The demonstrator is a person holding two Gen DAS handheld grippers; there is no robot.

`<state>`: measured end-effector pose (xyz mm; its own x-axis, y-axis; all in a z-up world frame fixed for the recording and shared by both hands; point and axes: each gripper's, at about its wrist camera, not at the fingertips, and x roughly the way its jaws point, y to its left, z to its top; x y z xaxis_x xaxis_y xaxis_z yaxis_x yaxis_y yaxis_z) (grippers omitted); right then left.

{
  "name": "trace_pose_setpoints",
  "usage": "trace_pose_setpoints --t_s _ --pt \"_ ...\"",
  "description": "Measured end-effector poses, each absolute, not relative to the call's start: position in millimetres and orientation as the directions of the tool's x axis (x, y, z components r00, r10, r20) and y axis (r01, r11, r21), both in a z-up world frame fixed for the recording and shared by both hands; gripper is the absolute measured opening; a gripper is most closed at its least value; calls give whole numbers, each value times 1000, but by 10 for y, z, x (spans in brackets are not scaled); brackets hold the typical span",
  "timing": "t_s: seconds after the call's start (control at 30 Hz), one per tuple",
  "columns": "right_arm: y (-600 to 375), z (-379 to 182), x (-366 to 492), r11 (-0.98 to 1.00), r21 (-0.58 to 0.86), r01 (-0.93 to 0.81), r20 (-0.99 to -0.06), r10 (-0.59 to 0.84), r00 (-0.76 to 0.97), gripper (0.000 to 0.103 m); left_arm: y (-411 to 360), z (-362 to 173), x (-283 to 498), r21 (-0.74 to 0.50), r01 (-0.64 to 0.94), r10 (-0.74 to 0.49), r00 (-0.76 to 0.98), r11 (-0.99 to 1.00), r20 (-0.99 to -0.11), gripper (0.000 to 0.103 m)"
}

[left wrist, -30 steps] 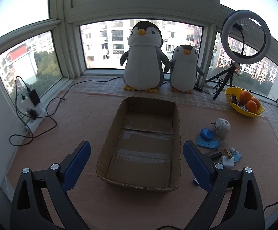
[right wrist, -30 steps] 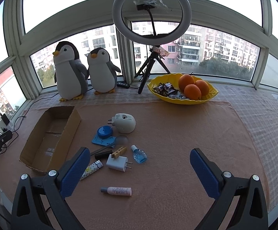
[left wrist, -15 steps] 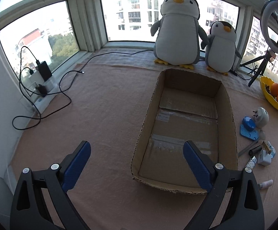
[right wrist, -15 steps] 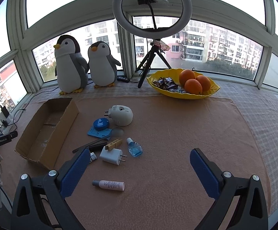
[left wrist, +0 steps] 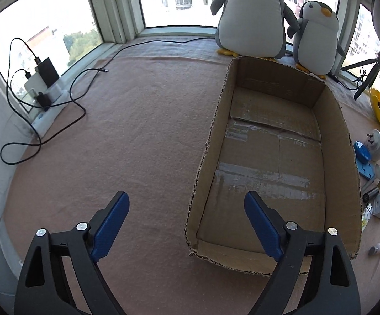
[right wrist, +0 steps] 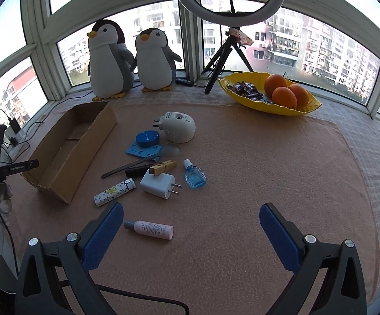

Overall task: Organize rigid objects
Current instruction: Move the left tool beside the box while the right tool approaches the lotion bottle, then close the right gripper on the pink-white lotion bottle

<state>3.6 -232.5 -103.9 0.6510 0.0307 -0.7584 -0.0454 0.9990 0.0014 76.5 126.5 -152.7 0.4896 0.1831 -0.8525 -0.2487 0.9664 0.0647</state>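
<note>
Straddling the near-left wall of the shallow open brown cardboard box [left wrist: 274,157] at right of frame, the left gripper [left wrist: 187,220] has its jaws closing, not yet pressing it. At lower frame the right gripper [right wrist: 191,227] stands wide and empty over the small pink bottle with grey cap [right wrist: 149,229]. White plug adapter [right wrist: 158,182] and blue glass bottle [right wrist: 194,174] lie mid-frame on the peach-cloth worktop [right wrist: 255,173], beside the box.

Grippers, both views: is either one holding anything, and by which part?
Nothing is held. The left gripper is closing, with only the cardboard box's left wall between its fingers, untouched. The right gripper is open over the pink bottle.
</note>
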Motion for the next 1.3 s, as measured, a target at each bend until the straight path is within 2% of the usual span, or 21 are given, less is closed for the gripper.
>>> trace_pose_setpoints --t_s 0.03,0.1,0.23,0.33,0.87,1.1,1.3 --pt "-2324 -1061 45 998 0 -56 -762 36 647 102 1269 -1539 775 64 -247 181 484 967 -856 81" --pt "-2305 -1121 63 997 -9 -77 -773 42 634 102 1289 -1574 799 55 -250 171 475 967 -863 79" --pt "-2214 -1274 95 989 -21 -143 -797 69 600 101 1299 -1669 840 50 -247 161 451 968 -878 64" --pt "-2127 -1376 107 978 -47 -201 -809 81 582 97 1289 -1730 856 52 -241 156 438 969 -885 59" --pt "-1710 -1870 371 874 -134 -466 -899 91 429 63 1257 -1839 913 54 -225 149 430 973 -891 54" --pt "-1637 -1973 438 839 -169 -517 -912 65 405 53 1262 -1838 918 55 -226 150 431 973 -890 54" --pt "-1661 -2024 514 845 -133 -519 -928 78 365 39 1258 -1837 911 52 -227 149 432 972 -889 54"
